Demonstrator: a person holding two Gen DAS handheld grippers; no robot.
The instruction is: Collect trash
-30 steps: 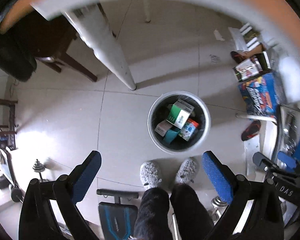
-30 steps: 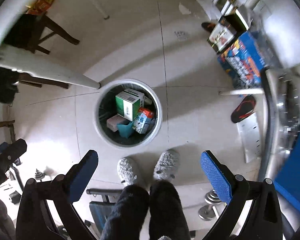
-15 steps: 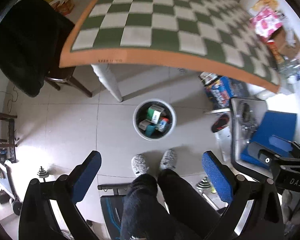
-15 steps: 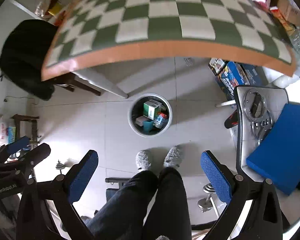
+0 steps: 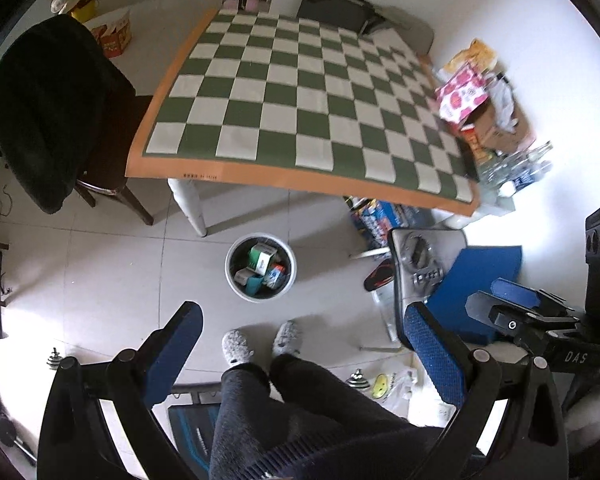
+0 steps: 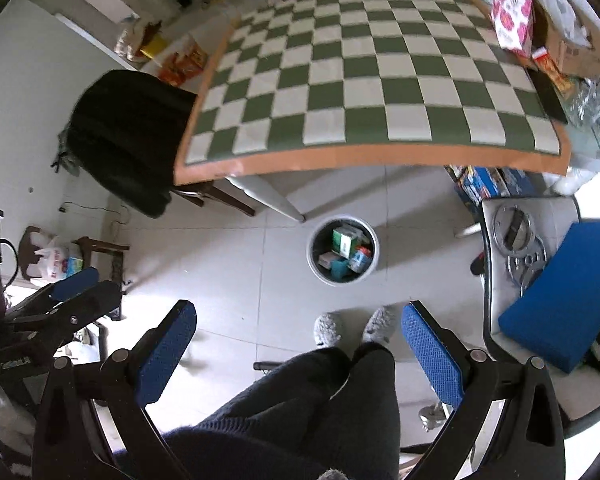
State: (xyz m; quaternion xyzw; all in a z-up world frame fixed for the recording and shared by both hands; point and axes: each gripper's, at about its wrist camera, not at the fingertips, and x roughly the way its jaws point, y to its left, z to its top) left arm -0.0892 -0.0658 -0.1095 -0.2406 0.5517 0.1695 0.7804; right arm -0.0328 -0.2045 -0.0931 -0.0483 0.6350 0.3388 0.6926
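Observation:
A round white trash bin (image 5: 233, 276) (image 6: 313, 258) stands on the tiled floor under the table's near edge, holding several small cartons (image 5: 260, 261) (image 6: 342, 242). My left gripper (image 5: 298, 342) is open and empty, high above the floor. My right gripper (image 6: 298, 340) is open and empty too, at about the same height. The checkered table top (image 5: 300, 100) (image 6: 380, 80) lies bare in its middle. Each gripper shows at the edge of the other's view: the right gripper (image 5: 516, 308), the left gripper (image 6: 76, 292).
A person's legs (image 5: 300, 400) and grey slippers (image 5: 238, 346) are below. A chair with a dark coat (image 5: 48, 112) stands left. Boxes and bags (image 5: 480, 104) crowd the table's right end. A chair with a blue cushion (image 6: 560, 288) and metal parts sits right.
Both grippers have risen from just above the bin to well over the table, so the bin looks smaller and the whole table top is in view. Both stayed open.

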